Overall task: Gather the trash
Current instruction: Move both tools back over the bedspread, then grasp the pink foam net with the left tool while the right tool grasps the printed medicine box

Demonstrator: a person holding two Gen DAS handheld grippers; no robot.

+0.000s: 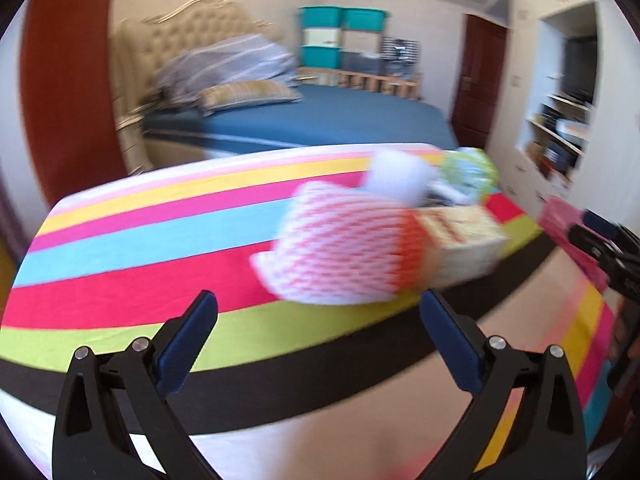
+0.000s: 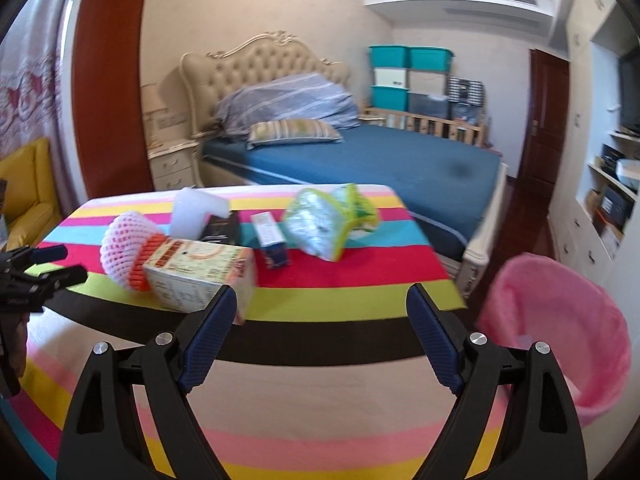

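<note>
Trash lies on a table with a striped cloth [image 2: 352,300]: a pink-and-white foam net [image 1: 340,244] [image 2: 128,248], a cream carton [image 2: 200,276] [image 1: 464,240], a white foam piece [image 2: 196,212] [image 1: 400,176], a small blue box [image 2: 272,244], and a crumpled green-and-silver wrapper [image 2: 324,220] [image 1: 468,172]. My left gripper [image 1: 320,344] is open and empty, just in front of the foam net. My right gripper [image 2: 320,332] is open and empty, in front of the carton. A bin lined with a pink bag [image 2: 560,332] stands to the right of the table.
A bed with a blue sheet [image 2: 380,160] stands behind the table. A yellow chair [image 2: 24,196] is at the left. Shelves [image 2: 612,196] line the right wall. A dark door [image 2: 544,120] is at the back right.
</note>
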